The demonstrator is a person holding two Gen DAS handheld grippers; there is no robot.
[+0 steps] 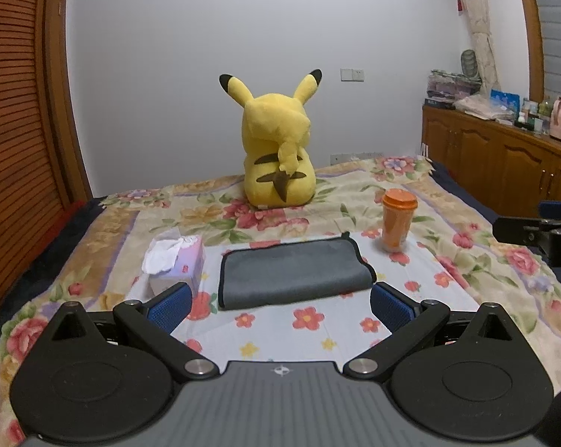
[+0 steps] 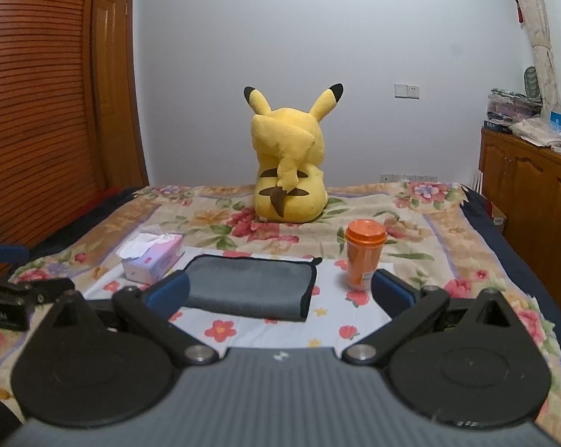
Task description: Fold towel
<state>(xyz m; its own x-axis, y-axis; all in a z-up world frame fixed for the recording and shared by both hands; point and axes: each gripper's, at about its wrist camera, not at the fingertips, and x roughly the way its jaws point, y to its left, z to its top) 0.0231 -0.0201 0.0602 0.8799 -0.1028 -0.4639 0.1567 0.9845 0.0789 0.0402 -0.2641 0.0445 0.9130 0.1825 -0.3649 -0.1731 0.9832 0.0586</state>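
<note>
A grey towel with a black hem (image 1: 293, 272) lies folded flat on the flowered bedspread; it also shows in the right wrist view (image 2: 250, 285). My left gripper (image 1: 280, 303) is open and empty, held just in front of the towel's near edge. My right gripper (image 2: 280, 292) is open and empty, above the bed in front of the towel's right end. Part of the right gripper shows at the right edge of the left wrist view (image 1: 541, 232). Part of the left gripper shows at the left edge of the right wrist view (image 2: 8, 290).
A tissue box (image 1: 176, 260) stands left of the towel. An orange lidded cup (image 1: 398, 219) stands to its right. A yellow plush toy (image 1: 278, 149) sits behind. A wooden cabinet (image 1: 504, 160) is at the right, a slatted wardrobe (image 2: 38, 111) at the left.
</note>
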